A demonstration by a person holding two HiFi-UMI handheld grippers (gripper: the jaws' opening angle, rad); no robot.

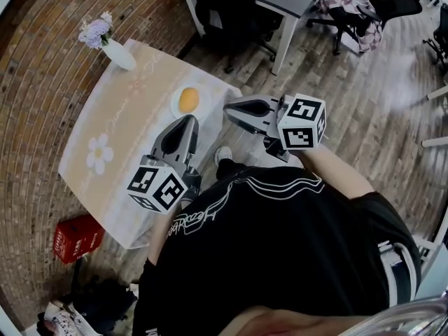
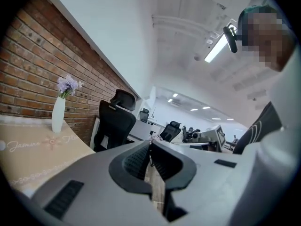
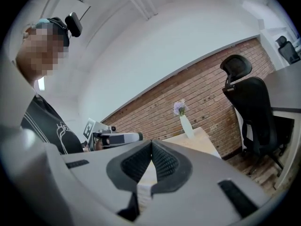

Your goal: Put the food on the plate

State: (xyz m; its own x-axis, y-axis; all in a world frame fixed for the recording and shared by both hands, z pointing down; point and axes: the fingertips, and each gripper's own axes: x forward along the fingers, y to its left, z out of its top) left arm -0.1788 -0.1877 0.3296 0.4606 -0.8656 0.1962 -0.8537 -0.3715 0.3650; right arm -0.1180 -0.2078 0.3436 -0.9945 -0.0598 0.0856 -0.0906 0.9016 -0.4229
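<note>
Jaws of your left tool (image 1: 189, 121) are pressed together on nothing, above the surface (image 1: 112, 117). The food (image 1: 187, 99) already sits on the plate (image 1: 173, 106), so the job looks done. Your right tool (image 1: 228, 107), likewise pinched empty, hovers near it; draw both back without clipping the plate.

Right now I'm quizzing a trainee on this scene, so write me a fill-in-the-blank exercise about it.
1. The orange food lies on a white ____.
2. The flowers stand in a white ____.
3. The red box sits on the ____.
4. The left gripper and right gripper hold nothing; both are ____ (open or shut).
Missing words: plate; vase; floor; shut.
</note>
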